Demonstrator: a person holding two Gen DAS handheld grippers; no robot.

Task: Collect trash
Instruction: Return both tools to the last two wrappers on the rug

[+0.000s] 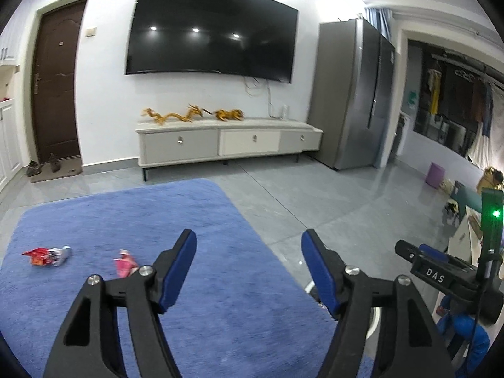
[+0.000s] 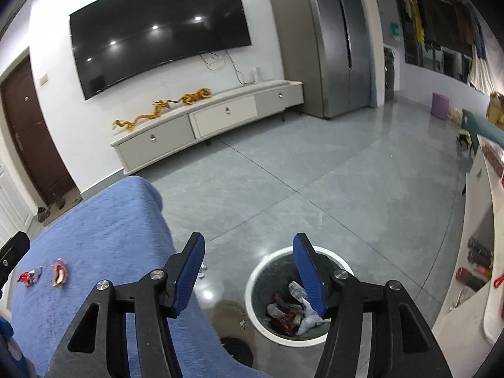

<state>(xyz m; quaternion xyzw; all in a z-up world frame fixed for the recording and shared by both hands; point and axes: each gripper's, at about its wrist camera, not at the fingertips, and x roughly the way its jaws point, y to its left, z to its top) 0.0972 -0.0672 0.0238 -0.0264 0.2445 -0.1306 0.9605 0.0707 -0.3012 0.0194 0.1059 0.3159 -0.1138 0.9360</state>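
Observation:
Two pieces of trash lie on the blue rug: a red and silver wrapper at the left and a pink wrapper beside it. My left gripper is open and empty, above the rug, right of the pink wrapper. In the right wrist view the same red wrapper and pink wrapper lie far left. My right gripper is open and empty above a white-rimmed bin holding several wrappers. A small silver scrap lies on the floor by the rug's edge.
A white TV cabinet with golden dragon figures stands under a wall TV. A grey fridge is at the right, a purple bucket beyond it. A white counter runs along the right. Shoes lie by the brown door.

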